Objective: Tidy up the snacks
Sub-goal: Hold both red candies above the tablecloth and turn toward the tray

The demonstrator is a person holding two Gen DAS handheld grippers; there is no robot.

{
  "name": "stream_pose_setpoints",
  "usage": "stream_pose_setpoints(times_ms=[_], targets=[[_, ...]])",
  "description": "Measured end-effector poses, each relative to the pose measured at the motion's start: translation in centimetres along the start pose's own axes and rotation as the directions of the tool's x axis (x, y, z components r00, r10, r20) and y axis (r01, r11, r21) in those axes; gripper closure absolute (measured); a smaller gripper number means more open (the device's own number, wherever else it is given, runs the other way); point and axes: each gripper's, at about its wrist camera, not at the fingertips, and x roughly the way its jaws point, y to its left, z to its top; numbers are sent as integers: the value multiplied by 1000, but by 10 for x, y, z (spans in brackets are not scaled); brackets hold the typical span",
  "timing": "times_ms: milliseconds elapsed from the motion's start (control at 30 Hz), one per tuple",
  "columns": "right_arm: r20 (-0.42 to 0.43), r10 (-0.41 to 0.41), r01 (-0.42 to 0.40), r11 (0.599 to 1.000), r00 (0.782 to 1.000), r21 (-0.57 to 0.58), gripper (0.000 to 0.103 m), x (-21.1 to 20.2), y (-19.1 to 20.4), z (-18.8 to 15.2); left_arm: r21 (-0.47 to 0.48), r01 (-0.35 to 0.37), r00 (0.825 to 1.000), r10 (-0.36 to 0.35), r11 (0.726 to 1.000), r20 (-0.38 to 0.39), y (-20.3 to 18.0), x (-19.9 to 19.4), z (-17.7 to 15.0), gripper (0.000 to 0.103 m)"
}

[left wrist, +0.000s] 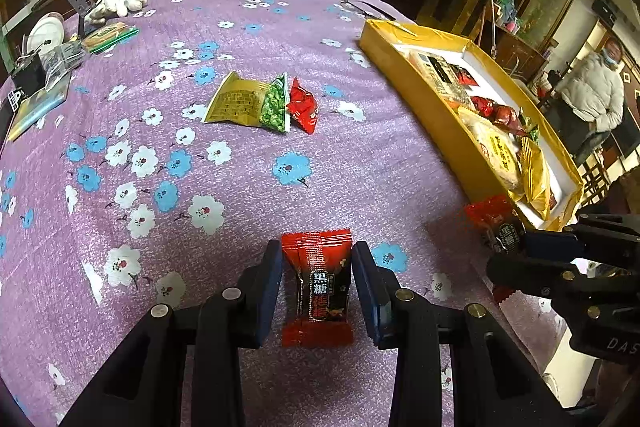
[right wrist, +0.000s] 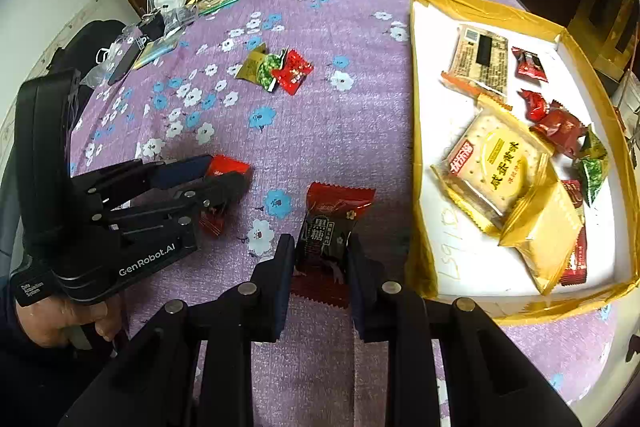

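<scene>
Red-and-black wrappers in both hands right now. My left claw (left wrist: 316,283) is clamped on one brown sugar candy (left wrist: 317,287), pads pressing the packet's long sides, so its long axis runs straight out along the fingers with the crimped end pointing away from me. The right claw (right wrist: 320,259) has the same kind of candy (right wrist: 330,231) pinched the same way, held just above the purple flowered cloth of the counter (right wrist: 340,131).

What the drop-off hinges on, I reckon: the yellow box (right wrist: 418,131) sits to the right of both claws, and the right one is clearly the nearer. From its camera the box's near wall is just beside the claw, with the crackers (right wrist: 494,163) and other sweets already lying inside. The left claw is further out, so it'd have to cross past the right one to get there. I'd send the right in first.

Still loose further up the cloth, well apart from the box: a green pea packet (left wrist: 248,105) touching a small red candy (left wrist: 304,105).
</scene>
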Motion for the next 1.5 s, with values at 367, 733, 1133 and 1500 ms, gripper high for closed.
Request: stream_pose_setpoints(times_ms=[367, 733, 1133, 1500], targets=[[15, -15, 15, 1000, 1000, 12, 79, -8, -1, -4, -11, 21, 1000, -21, 1000, 7, -2, -1, -1, 67], [39, -4, 4, 1000, 999, 8, 79, -20, -21, 4, -17, 19, 999, -19, 1000, 36, -21, -4, 12, 67], [45, 26, -30, 997, 999, 75, 79, -26, -50, -1, -16, -11, 998, 12, 1000, 67, -36, -12, 14, 67], [62, 43, -48, 995, 997, 86, 79, -32, -60, -2, 39, -78, 994, 74, 996, 84, -51, -14, 17, 67]])
